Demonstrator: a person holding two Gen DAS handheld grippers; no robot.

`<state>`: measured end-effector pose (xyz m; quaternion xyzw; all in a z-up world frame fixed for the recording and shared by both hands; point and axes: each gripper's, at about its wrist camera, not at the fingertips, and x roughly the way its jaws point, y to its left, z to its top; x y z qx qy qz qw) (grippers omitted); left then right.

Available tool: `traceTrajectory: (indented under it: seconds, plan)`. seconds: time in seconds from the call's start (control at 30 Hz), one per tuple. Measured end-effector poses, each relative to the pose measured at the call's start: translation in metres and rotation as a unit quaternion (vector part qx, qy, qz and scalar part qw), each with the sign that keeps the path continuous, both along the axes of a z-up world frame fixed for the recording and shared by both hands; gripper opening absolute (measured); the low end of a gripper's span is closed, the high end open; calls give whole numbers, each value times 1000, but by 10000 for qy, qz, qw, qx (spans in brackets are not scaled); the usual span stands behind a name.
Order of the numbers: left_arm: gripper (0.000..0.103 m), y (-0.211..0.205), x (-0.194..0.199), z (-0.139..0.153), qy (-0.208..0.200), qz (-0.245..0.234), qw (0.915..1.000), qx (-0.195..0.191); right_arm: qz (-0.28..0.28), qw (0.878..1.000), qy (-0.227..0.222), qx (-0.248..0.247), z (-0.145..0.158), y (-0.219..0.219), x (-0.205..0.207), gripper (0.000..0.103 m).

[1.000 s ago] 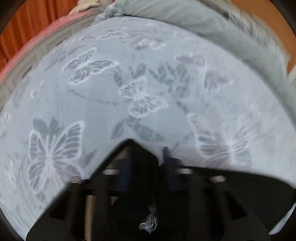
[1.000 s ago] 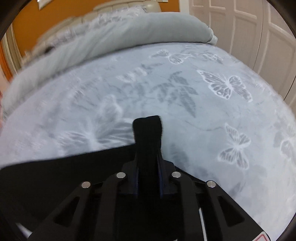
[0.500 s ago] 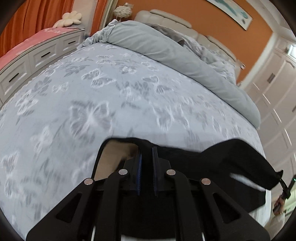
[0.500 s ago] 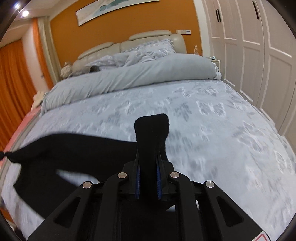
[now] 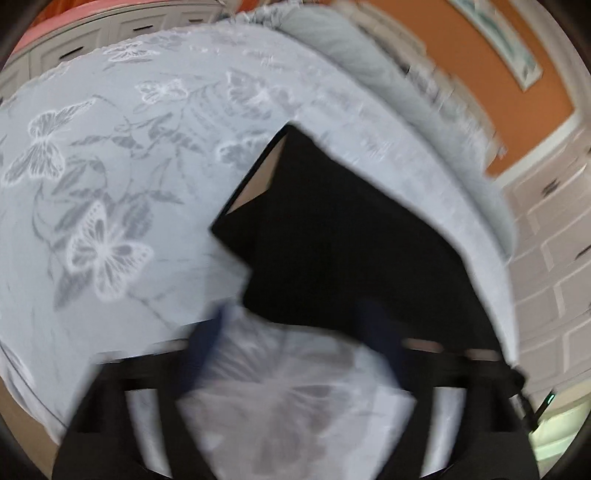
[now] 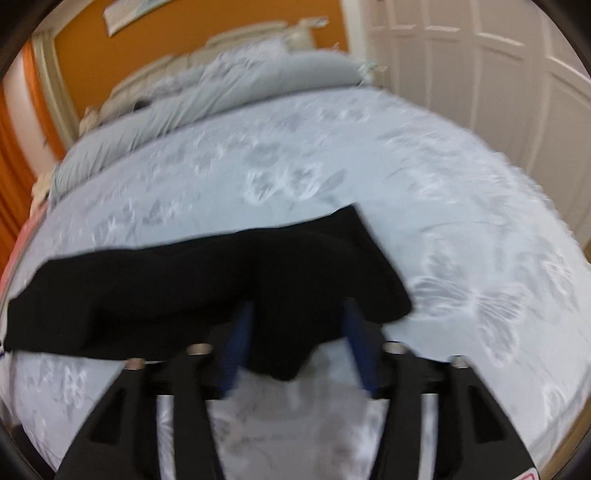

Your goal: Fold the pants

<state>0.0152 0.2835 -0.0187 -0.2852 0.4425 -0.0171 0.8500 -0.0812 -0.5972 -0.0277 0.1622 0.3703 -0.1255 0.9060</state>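
With both hand-held grippers, left (image 5: 295, 328) and right (image 6: 299, 332), spread open, your black pants (image 6: 207, 288) may land rumpled on the bed (image 6: 461, 221), spoiling the fold.

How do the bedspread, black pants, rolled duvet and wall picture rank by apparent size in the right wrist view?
1. Bedspread
2. Black pants, closest to the camera, so inflated
3. Rolled duvet
4. Wall picture, partly cropped

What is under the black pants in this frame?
The black pants lie on the butterfly-print bedspread, which shows all around them. The part beneath the cloth is covered, so anything else there cannot be seen. A tan lining shows at one opening.
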Motion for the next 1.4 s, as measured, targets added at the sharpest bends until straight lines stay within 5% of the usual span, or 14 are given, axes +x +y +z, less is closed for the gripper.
traceTrajectory:
  seconds: [0.23, 0.3, 0.4, 0.5, 0.53, 0.57, 0.77, 0.83, 0.87, 0.93, 0.97, 1.13, 1.23, 1.4]
  plan:
    - [97, -10, 26, -30, 452, 414, 9963, -604, -134, 9978, -180, 624, -2, 1, -29, 76]
    - [71, -12, 34, -41, 668, 382, 9948, -669, -161, 9971, -113, 738, -4, -5, -16, 76]
    - [53, -20, 42, -39, 829, 350, 9956, -281, -235, 9934, -238, 1100, -7, -17, 3, 76]
    - [40, -16, 51, -41, 1017, 266, 9935, -444, -347, 9859, -380, 1593, -15, -32, 36, 77]
    - [38, -16, 53, -41, 1073, 250, 9929, -451, -253, 9873, -375, 1521, -16, -33, 51, 56]
    - [36, -16, 56, -40, 1144, 223, 9924, -401, -119, 9905, -177, 1357, -15, -31, 68, 9]
    - [32, -20, 67, -34, 1304, 19, 9914, -38, 540, 9884, -1411, 128, 72, -12, 60, 11]
    - [32, -19, 66, -37, 1307, -29, 9914, 9, 475, 9921, -1013, -565, 49, -15, 45, 19]
    - [32, -20, 66, -39, 1297, -48, 9915, 24, 368, 9952, -603, -675, 26, -21, 41, 42]
    - [32, -21, 68, -40, 1275, -43, 9918, 41, -80, 9959, 518, -739, -22, -35, 32, 50]
    - [32, -23, 69, -39, 1263, -45, 9920, 71, -278, 9950, 845, -458, -41, -42, 17, 50]
    - [33, -31, 75, -38, 1347, -68, 9905, 272, -333, 9933, -119, 1099, -28, -30, -36, 54]
    - [33, -36, 81, -37, 1368, -64, 9900, 349, -115, 9854, -81, 1698, -21, -18, -11, 73]
    - [34, -34, 83, -39, 1344, 9, 9906, 251, -527, 9684, 134, 2435, -34, -31, 68, 69]
